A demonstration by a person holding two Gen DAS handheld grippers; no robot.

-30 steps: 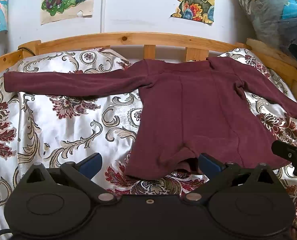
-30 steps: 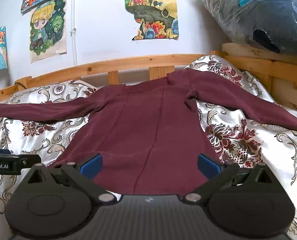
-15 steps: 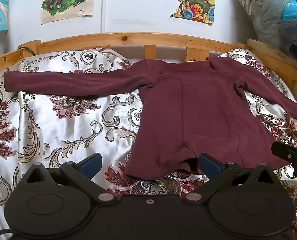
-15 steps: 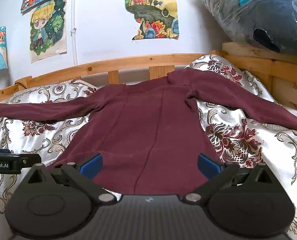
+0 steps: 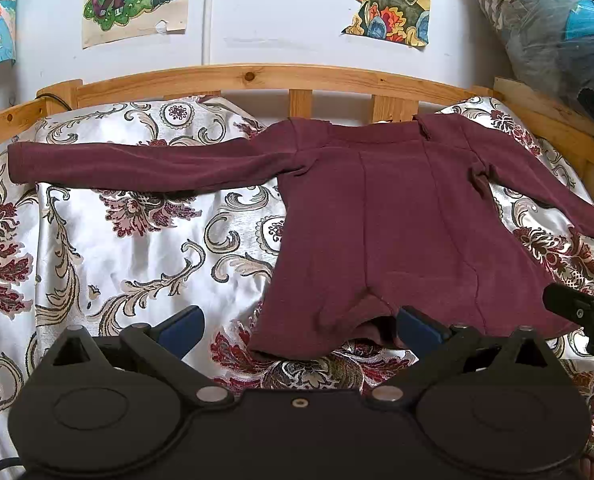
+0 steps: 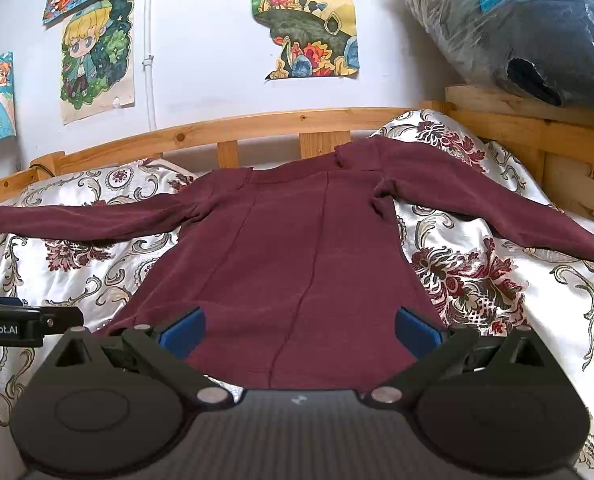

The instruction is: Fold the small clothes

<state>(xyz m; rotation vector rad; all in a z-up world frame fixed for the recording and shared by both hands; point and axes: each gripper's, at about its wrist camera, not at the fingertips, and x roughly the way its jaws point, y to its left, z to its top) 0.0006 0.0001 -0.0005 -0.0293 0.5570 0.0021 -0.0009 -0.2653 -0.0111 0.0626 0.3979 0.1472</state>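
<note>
A: Left wrist view, entry one. Where is the garment?

B: The maroon long-sleeved top (image 5: 397,232) lies spread flat on the bed's floral satin cover (image 5: 137,248), collar toward the wooden headboard rail (image 5: 257,76), both sleeves stretched out sideways. The hem near the camera is slightly bunched.

A: And the left hand-held gripper (image 5: 299,326)?

B: Its blue-padded fingers (image 5: 181,326) stand wide apart, holding nothing. They hover near the hem's left corner; the right-side pad sits just at the hem edge. Contact: cannot tell. The other tool shows as a black piece at the right border.

A: Right wrist view, entry two.

B: Same top (image 6: 297,248), seen more centrally, hem running under the tool body. The right hand-held gripper (image 6: 299,328) also has its fingers (image 6: 417,330) spread wide, empty, both pads over the lower part of the cloth. Drawings (image 6: 93,56) hang on the white wall; a plastic-wrapped dark bundle (image 6: 537,32) rests on the frame at upper right.
</note>
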